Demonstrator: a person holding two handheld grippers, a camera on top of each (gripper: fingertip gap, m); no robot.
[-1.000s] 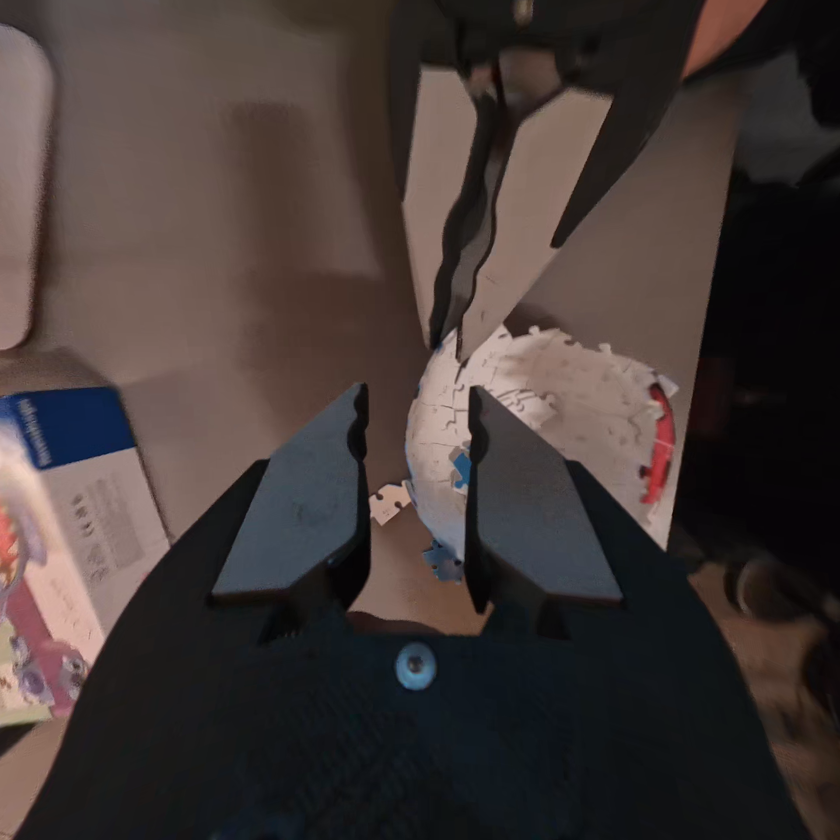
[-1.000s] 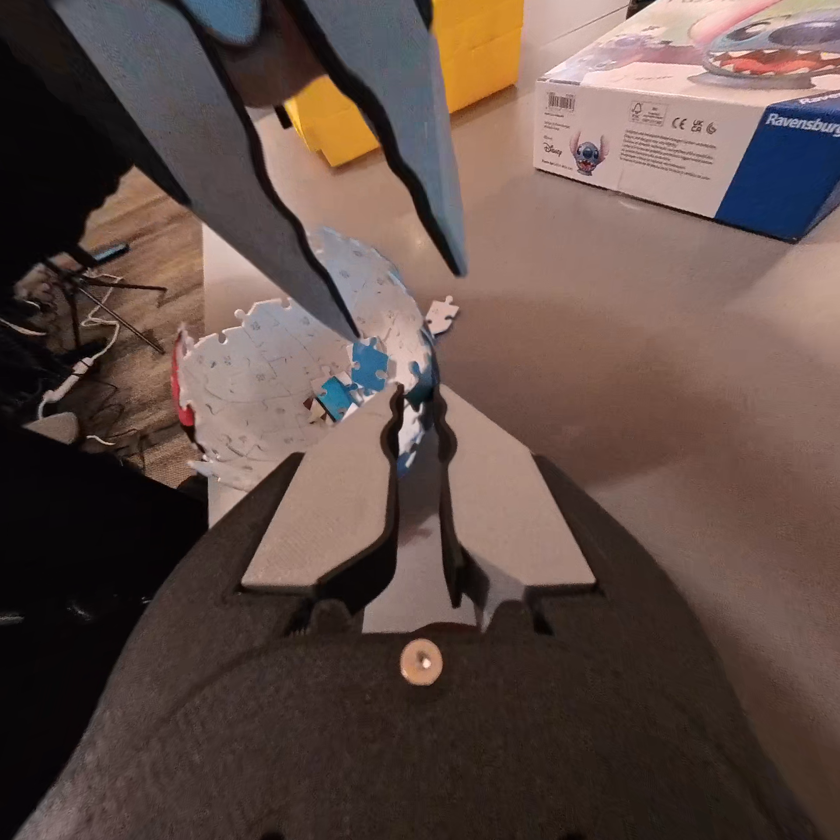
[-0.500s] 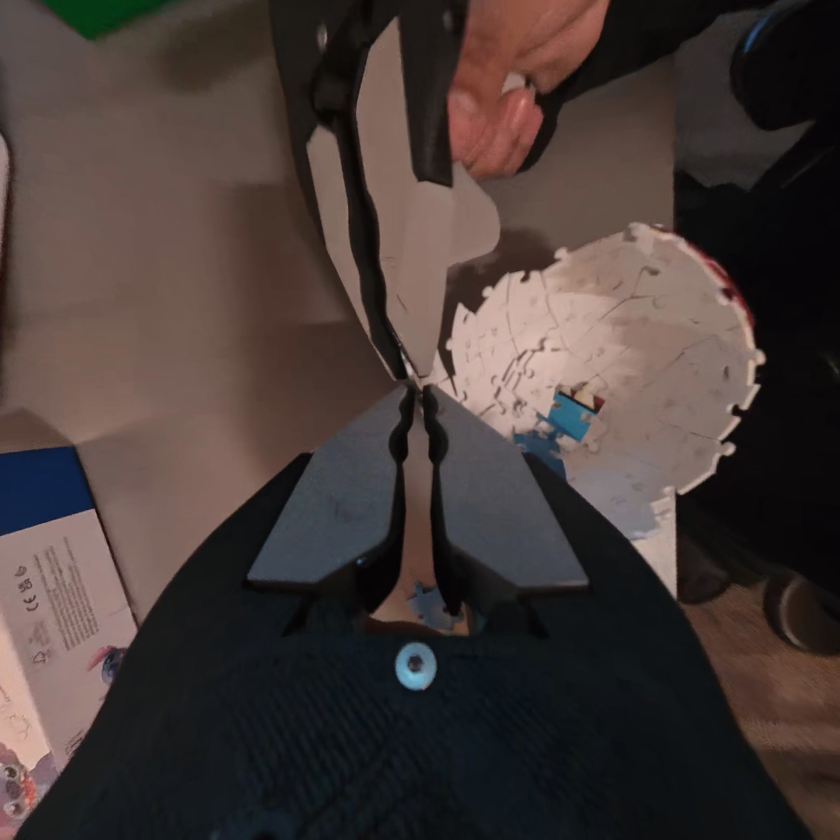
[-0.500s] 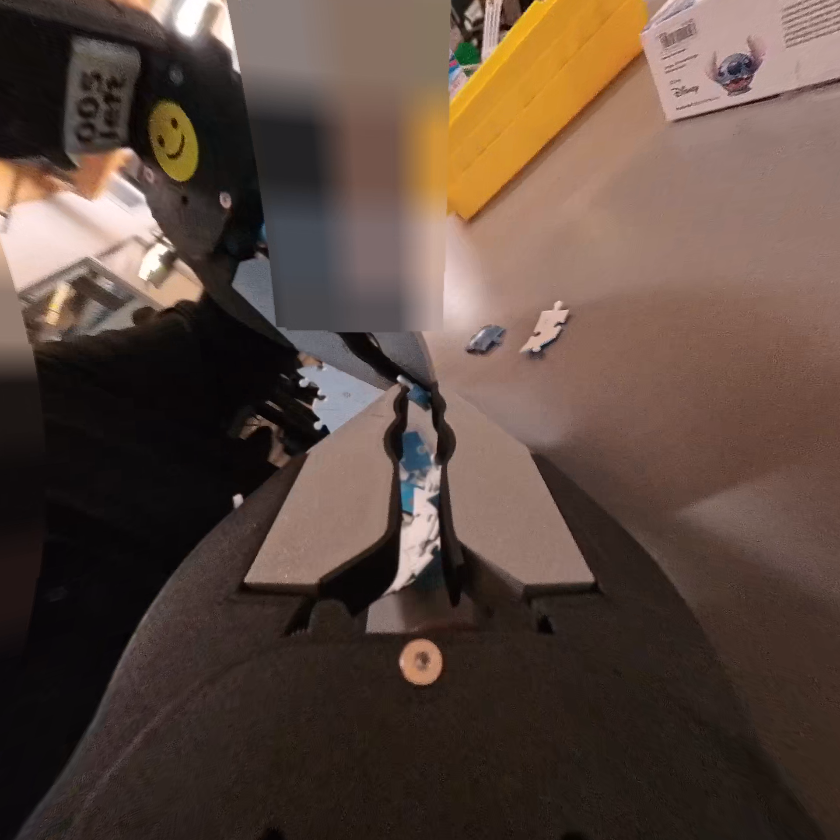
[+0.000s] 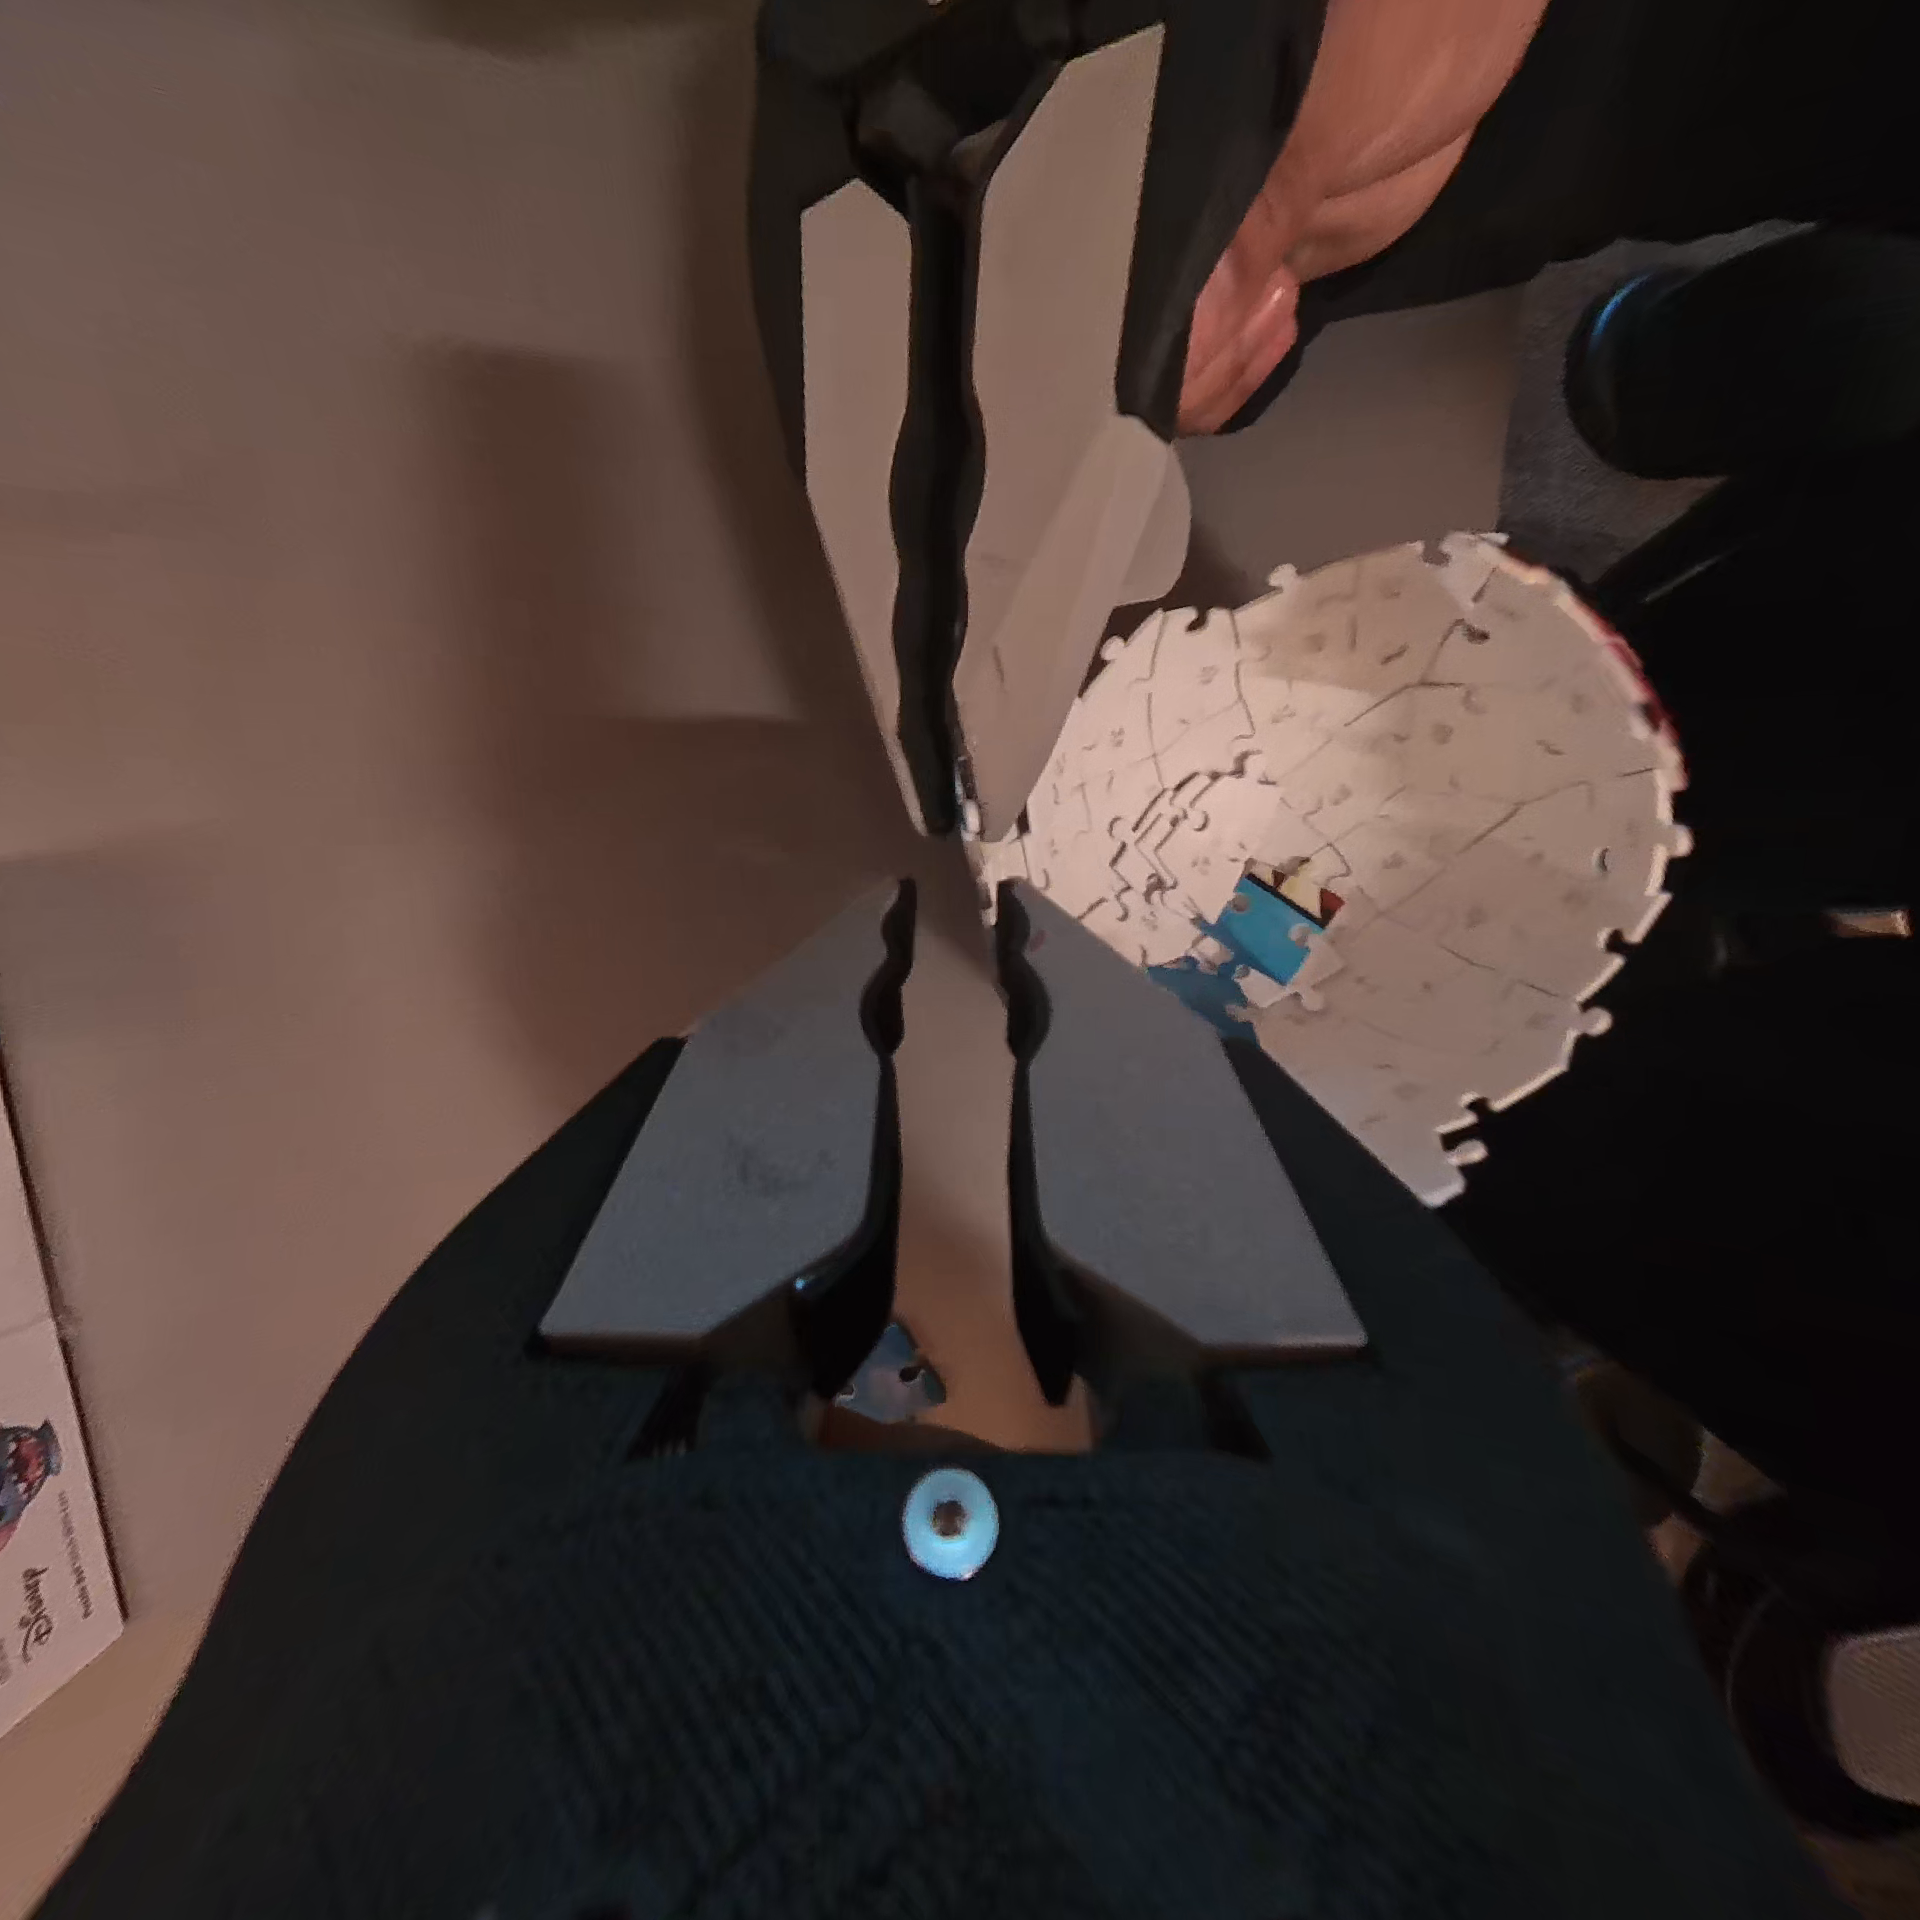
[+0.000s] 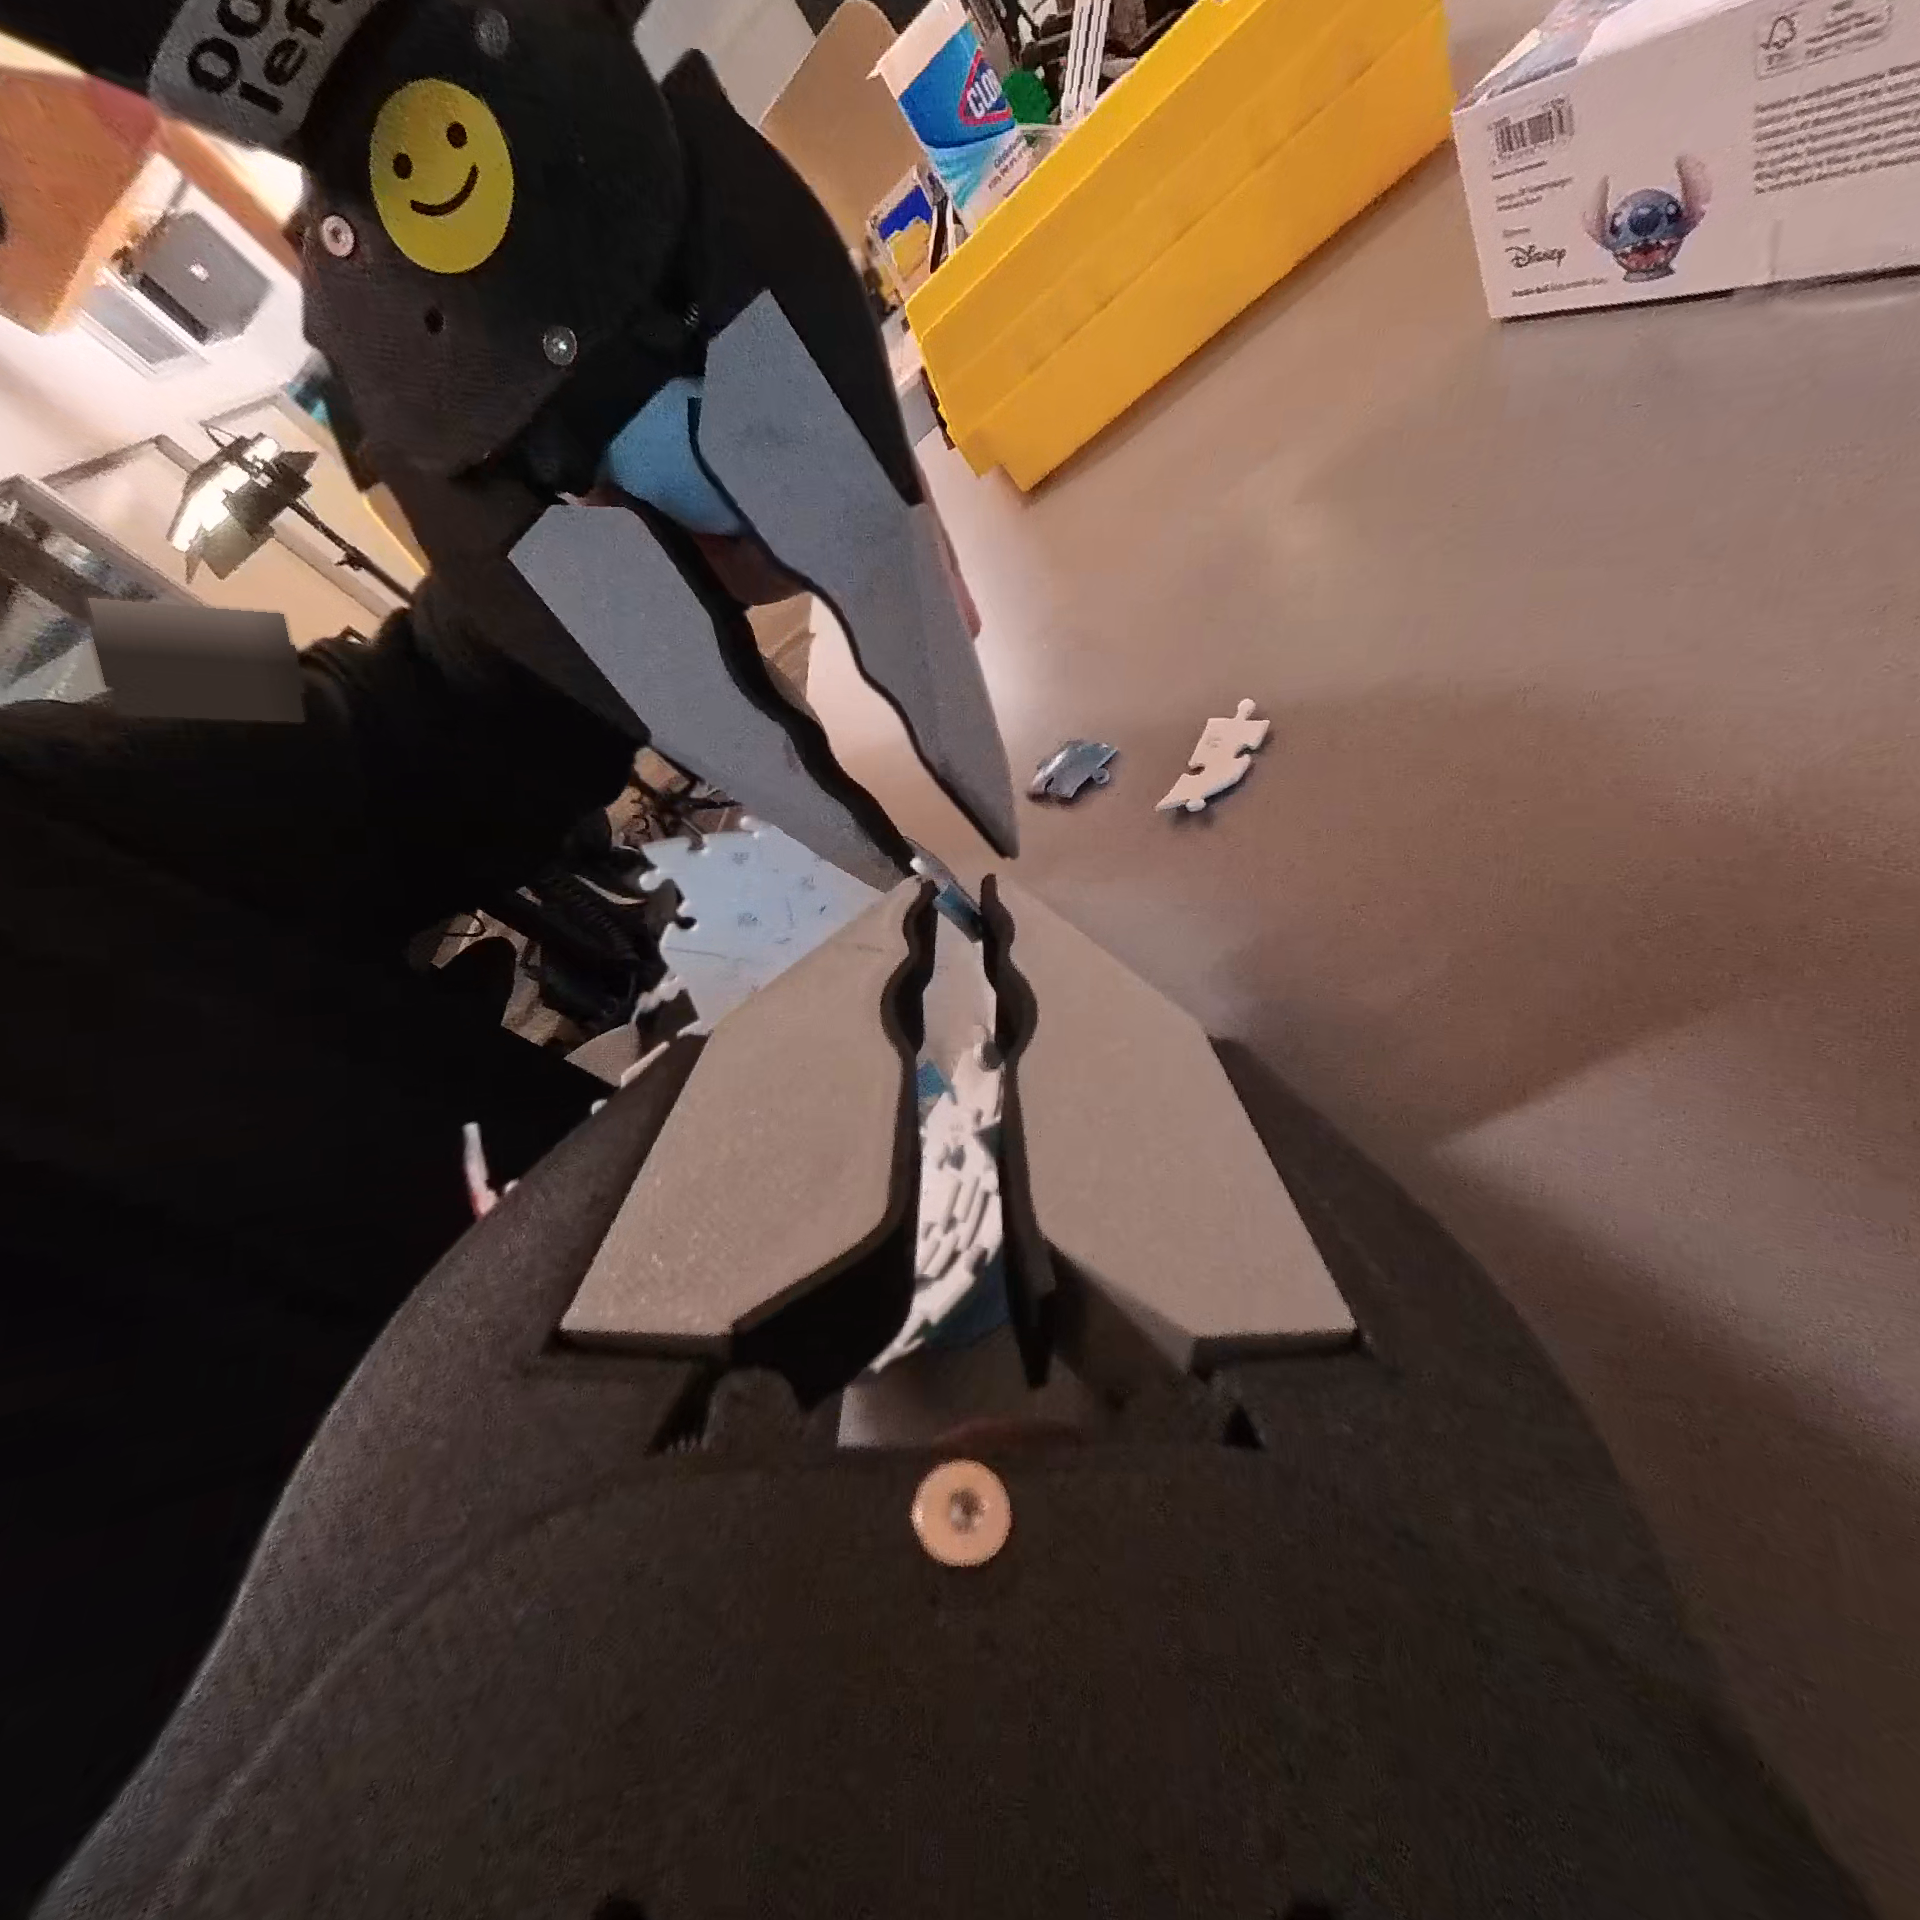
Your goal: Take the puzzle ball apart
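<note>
A half-built puzzle ball shell (image 5: 1403, 831), white inside, hangs off the table's edge with loose blue pieces (image 5: 1273, 925) lying in it. My right gripper (image 6: 954, 894) is shut on the shell's rim; blue and white pieces (image 6: 961, 1153) show between its fingers. It also shows in the left wrist view (image 5: 951, 821), coming from above. My left gripper (image 5: 954, 899) is open with bare table showing between its pads, its right fingertip (image 5: 1013, 904) right by the rim. In the right wrist view it (image 6: 951, 847) points down at my right gripper's tips.
A loose blue piece (image 6: 1073, 769) and a white piece (image 6: 1216, 769) lie on the grey table (image 6: 1455, 831). A yellow bin (image 6: 1174, 239) and the puzzle box (image 6: 1683, 177) stand farther back. Another blue piece (image 5: 883, 1382) lies under my left gripper. A hand (image 5: 1299, 260) holds the right gripper. My left and right fingertips are right by each other.
My left gripper closed at the shell's rim half a second ago and has now opened a little. My right gripper stays shut on the shell, which has tilted since a second ago.
</note>
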